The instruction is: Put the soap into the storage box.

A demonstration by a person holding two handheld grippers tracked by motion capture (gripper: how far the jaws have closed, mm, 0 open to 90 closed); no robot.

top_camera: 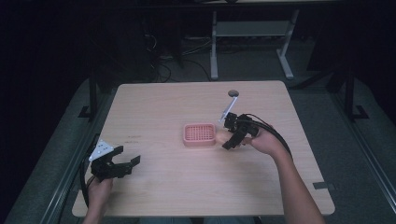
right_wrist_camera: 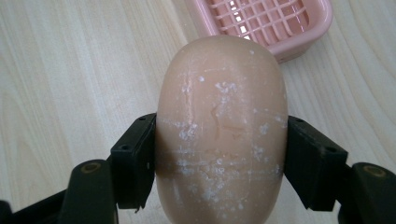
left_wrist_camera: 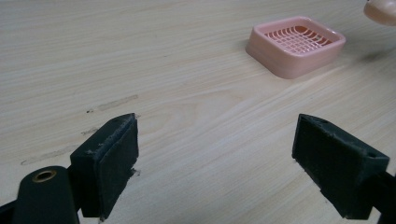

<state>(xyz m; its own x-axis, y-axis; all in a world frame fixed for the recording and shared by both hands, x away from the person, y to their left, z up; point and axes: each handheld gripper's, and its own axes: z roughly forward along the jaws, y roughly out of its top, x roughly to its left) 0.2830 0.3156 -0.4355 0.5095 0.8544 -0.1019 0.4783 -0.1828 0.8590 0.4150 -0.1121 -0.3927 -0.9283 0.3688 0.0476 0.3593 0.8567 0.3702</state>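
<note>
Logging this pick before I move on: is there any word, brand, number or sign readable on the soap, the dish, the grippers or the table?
None can be read.
Soap bar, clamped in the right gripper: white scuffs and scratches, no stamp or lettering.
Pink soap dish: plain grid, no mark.
Left gripper, open: bare black pads.
Table: wood grain and dark smudges, no writing.

- We see a peach-coloured oval bar of soap (right_wrist_camera: 220,130), its surface scuffed with white flecks, clamped across its width between the right gripper (right_wrist_camera: 219,163) jaws and held off the table.
- The pink soap dish (top_camera: 200,134), square with a slatted grid floor, sits flat just beyond the right gripper's tips, nothing in it.
</note>
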